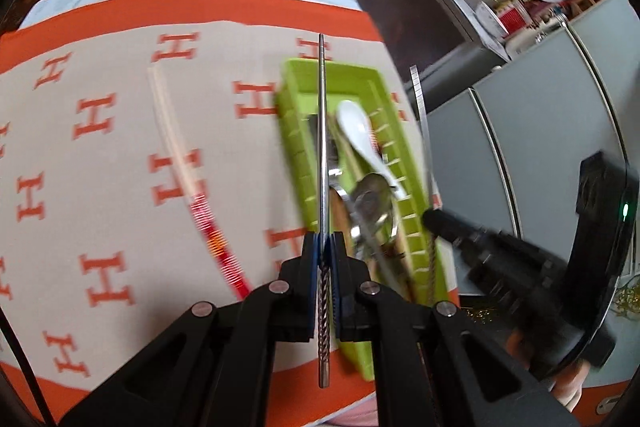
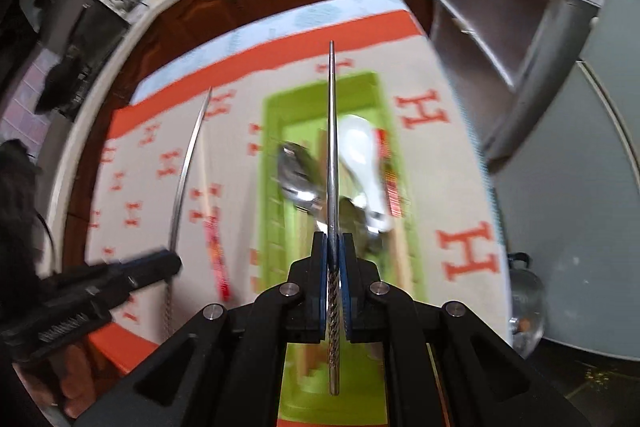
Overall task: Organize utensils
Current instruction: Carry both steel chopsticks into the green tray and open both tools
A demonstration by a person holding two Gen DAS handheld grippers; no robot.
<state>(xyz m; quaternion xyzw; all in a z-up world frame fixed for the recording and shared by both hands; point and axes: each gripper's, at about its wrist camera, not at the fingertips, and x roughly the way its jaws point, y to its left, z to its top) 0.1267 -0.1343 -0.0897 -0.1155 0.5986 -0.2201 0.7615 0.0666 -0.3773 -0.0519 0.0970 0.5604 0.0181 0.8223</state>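
Two metal chopsticks are in the air over the green tray (image 2: 272, 187), one pinched in the left gripper (image 1: 325, 247), one in the right gripper (image 2: 333, 247), while spoons already lie inside and a red-and-white chopstick (image 1: 188, 179) waits beside it.

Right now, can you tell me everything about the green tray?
The green tray is a long, bright lime box that looks like plastic, with low walls and small ribs along its inner sides. It lies flat on the cloth with orange H letters. Inside lie a white spoon, shiny metal spoons and what look like wooden sticks, all blurred. Its far end looks empty.
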